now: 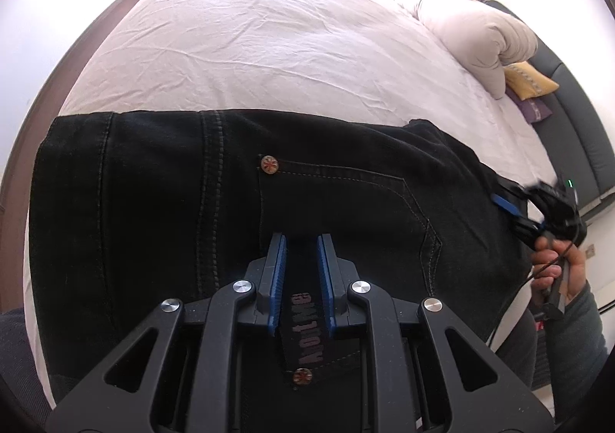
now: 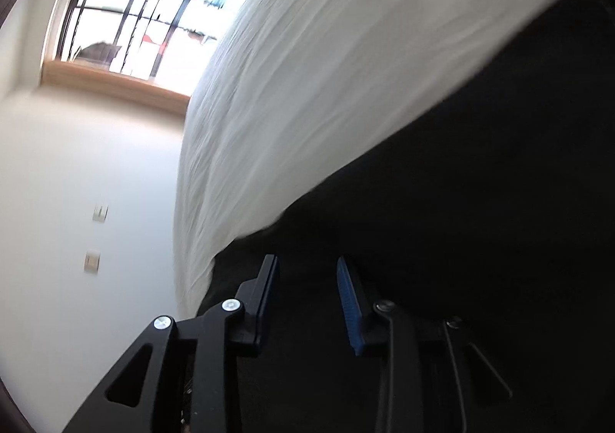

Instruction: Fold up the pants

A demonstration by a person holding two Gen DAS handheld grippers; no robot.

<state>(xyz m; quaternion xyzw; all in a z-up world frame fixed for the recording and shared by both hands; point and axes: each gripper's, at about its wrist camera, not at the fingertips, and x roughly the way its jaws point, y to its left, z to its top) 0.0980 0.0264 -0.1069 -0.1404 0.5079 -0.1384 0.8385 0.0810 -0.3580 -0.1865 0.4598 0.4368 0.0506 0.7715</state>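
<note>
Black jeans point(image 1: 161, 194) lie folded on the white bed sheet point(image 1: 269, 48), the back pocket with a rivet point(image 1: 269, 165) facing up. My left gripper point(image 1: 301, 239) hovers over the pocket, jaws apart with nothing between them. My right gripper point(image 1: 515, 212) shows at the right edge of the pants in the left wrist view, held by a hand point(image 1: 553, 267). In the blurred right wrist view the right gripper point(image 2: 307, 266) is open above the dark pants point(image 2: 461, 241), beside the sheet point(image 2: 326, 68).
A rolled white duvet point(image 1: 472, 29) and yellow and purple cushions point(image 1: 530, 83) lie at the bed's right side by a dark headboard point(image 1: 580, 133). A window point(image 2: 146, 6) and a white wall with switches point(image 2: 92, 260) stand beyond the bed.
</note>
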